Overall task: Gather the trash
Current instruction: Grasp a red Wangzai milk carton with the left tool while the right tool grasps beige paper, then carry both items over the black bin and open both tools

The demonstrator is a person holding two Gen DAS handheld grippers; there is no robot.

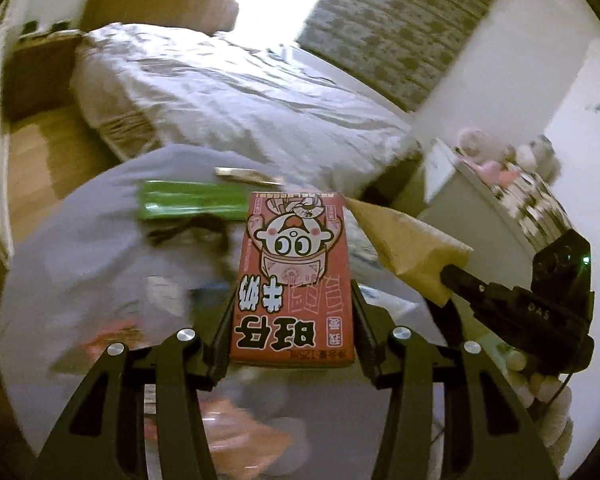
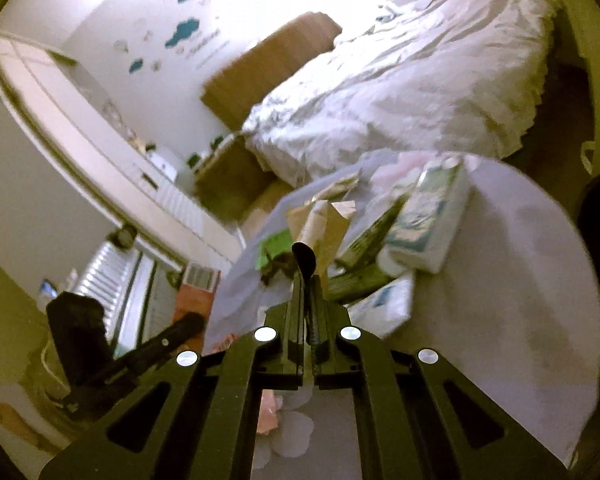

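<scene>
The left claw [image 1: 292, 344] grips a smooth red milk carton [image 1: 294, 276] (flat, boxy) by its sides. The right claw [image 2: 306, 276], pinched nearly closed, holds a stiff brown paper wrapper [image 2: 320, 228] above the grey round table [image 2: 520, 280], with the rumpled white bed [image 2: 400, 88] beyond.

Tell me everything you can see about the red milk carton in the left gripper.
The red milk carton is a small rectangular paperboard box printed with a wide-eyed cartoon face and large black characters, seen upside down. It looks intact, not crushed. The left gripper clamps its long sides near the lower end, holding it above the grey cloth, with nothing else touching it.
</scene>
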